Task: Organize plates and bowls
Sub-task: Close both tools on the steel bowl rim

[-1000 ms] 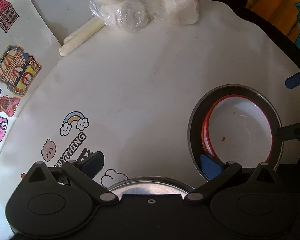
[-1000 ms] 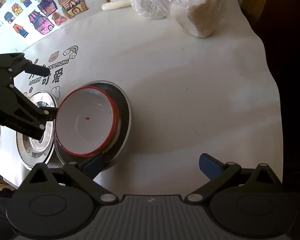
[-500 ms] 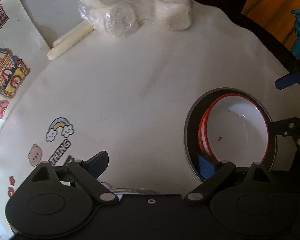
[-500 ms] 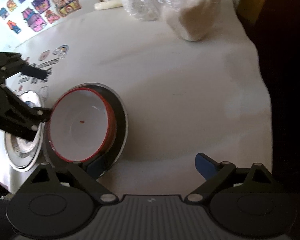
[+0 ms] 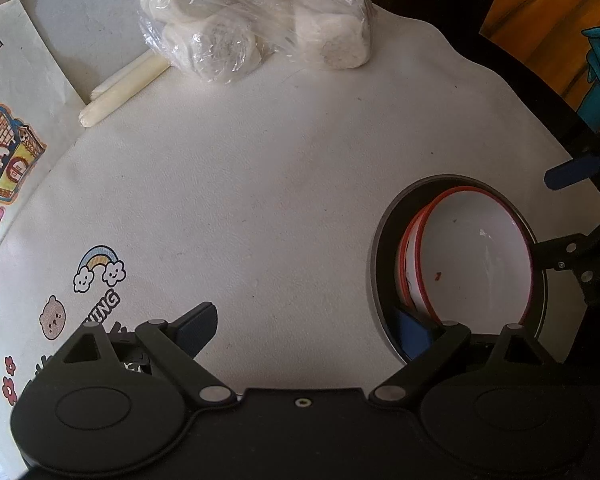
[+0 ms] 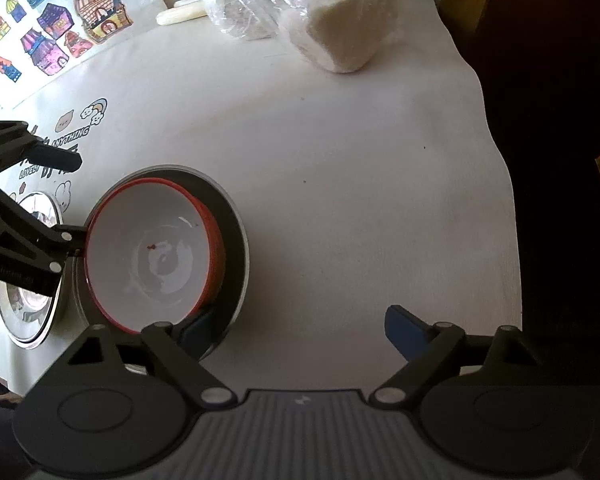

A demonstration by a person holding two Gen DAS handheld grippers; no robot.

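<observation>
Bowls: a white enamel-looking bowl with a red rim [image 6: 156, 256] sat nested in a second red-rimmed bowl [image 5: 410, 264], both tilted; round, glossy, with a small red speck inside the upper one.
Plate: a round dark steel plate [image 6: 236, 236] carried the bowls, at 9 o'clock in the right wrist view and at 3 o'clock in the left wrist view.
Second plate: a shiny steel plate [image 6: 28, 320] lay just beside the first, at 8 o'clock in the right wrist view, partly hidden by the left gripper's black linkage.
Left gripper [image 5: 312, 330]: spread wide, clamping nothing; its right blue pad reached inside the dark plate's rim beside the bowls, whether touching them I cannot tell; its left pad hung over bare cloth.
Right gripper [image 6: 300, 326]: jaws had just been closing but remained apart, nothing pinched between them; its left pad sat at the bowl's near edge, its right pad over bare cloth.
Tabletop [image 6: 360, 184]: covered in a matte white cloth with cartoon prints.
Around: a crinkled clear plastic bag of pale round pieces [image 5: 252, 20] at 12 o'clock; a cream stick [image 5: 120, 88] beside it; a sheet of coloured house stickers [image 6: 56, 28] at 10 o'clock.
</observation>
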